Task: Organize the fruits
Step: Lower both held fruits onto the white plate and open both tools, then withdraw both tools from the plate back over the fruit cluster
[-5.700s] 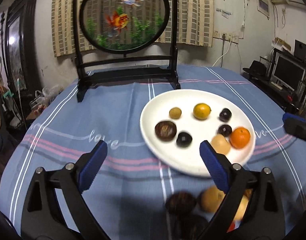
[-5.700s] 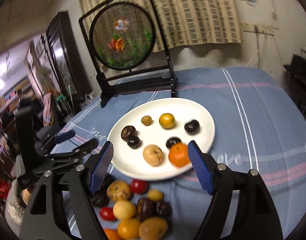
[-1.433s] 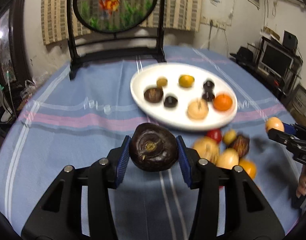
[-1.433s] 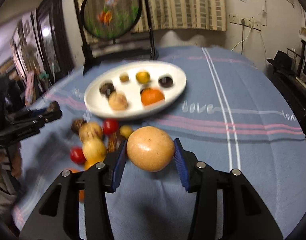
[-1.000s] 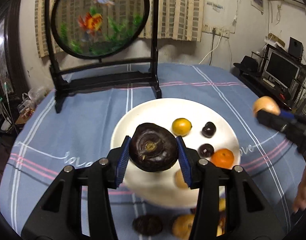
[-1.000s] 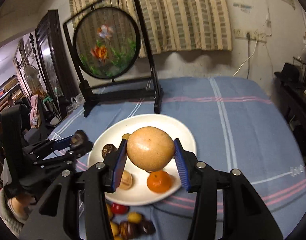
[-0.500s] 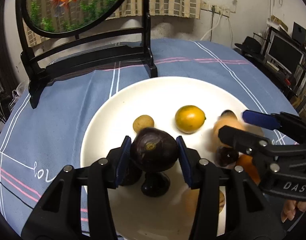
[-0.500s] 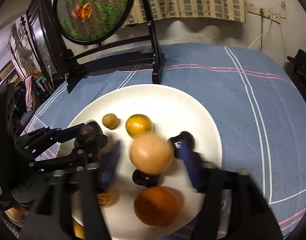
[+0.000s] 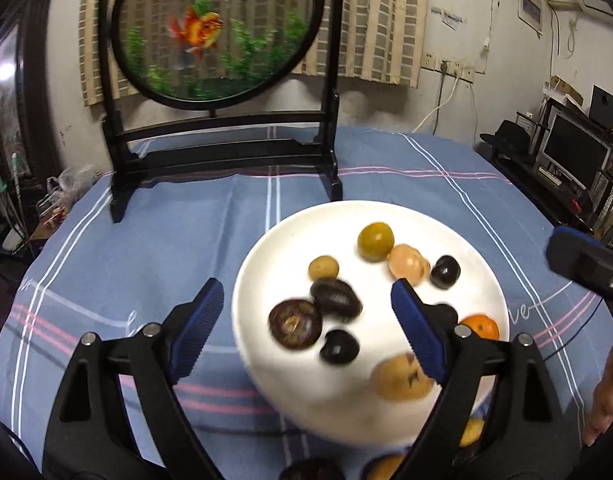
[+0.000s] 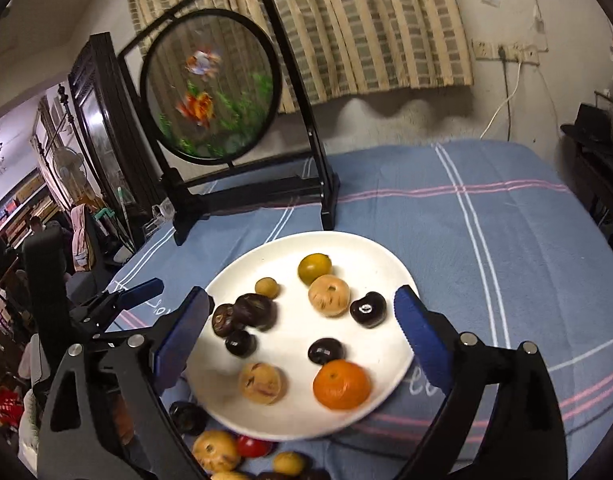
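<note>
A white plate [image 9: 262, 256] [image 10: 346, 242] on the blue cloth holds several fruits. The dark round fruit [image 9: 336, 298] [image 10: 255, 312] lies on it beside another dark one, and the tan fruit [image 9: 408, 265] [image 10: 329, 295] rests next to a yellow-green fruit [image 10: 314, 268]. My left gripper [image 9: 306, 300] hovers over the plate's near left, its jaws opening with nothing between the pads. My right gripper [image 10: 302, 308] hovers over the near side, its jaws also opening, pads touching nothing. An orange [image 10: 341, 385] sits at the plate's near rim.
Several loose fruits [image 10: 216, 456] lie on the cloth in front of the plate. A round fish screen on a black stand [image 9: 222, 152] [image 10: 210, 84] stands behind the plate. A monitor and shelves [image 9: 574, 156] are off the table to the right.
Both grippers have let go of their fruits onto the plate and opened wide. They have drawn back from the plate, which now looks smaller than half a second ago.
</note>
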Available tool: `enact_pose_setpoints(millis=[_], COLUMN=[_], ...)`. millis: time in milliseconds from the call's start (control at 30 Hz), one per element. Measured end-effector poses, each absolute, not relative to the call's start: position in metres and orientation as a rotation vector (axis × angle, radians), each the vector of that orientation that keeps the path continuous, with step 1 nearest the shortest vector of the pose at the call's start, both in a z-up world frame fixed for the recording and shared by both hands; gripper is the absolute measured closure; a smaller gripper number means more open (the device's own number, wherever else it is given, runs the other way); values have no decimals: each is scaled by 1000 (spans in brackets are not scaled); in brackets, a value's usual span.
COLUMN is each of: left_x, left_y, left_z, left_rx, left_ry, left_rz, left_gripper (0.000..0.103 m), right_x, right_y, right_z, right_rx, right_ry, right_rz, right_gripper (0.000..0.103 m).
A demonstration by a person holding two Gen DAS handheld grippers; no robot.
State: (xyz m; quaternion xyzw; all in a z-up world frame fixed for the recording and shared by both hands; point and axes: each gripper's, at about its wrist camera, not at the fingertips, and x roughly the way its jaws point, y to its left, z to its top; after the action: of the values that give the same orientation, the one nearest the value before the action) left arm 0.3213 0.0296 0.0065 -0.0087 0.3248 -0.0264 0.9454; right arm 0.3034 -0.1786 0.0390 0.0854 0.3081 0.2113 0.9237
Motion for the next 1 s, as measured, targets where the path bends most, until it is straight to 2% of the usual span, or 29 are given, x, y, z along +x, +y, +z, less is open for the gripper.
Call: enact_pose_setpoints(millis=[133, 267, 433, 500, 1000], left_x=[283, 244, 201, 191, 179], left_y=[32, 33, 33, 31, 6], left_z=[-1, -7, -24, -30, -47], left_rx=[-5, 10, 33, 35, 125], left_ry=[655, 637, 678, 697, 757], left_rz=[-41, -25, -42, -58, -169], left_gripper=[15, 7, 5, 5, 5], right_x=[275, 243, 216, 212, 210], right_y=[-185, -205, -225, -231, -234], right_z=[34, 12, -8, -10, -11], right_rx=[171, 247, 275, 299, 322], right_ry=[632, 657, 716, 719, 735], right_rz=[434, 434, 381, 374, 377], right_gripper=[8, 8, 8, 4, 4])
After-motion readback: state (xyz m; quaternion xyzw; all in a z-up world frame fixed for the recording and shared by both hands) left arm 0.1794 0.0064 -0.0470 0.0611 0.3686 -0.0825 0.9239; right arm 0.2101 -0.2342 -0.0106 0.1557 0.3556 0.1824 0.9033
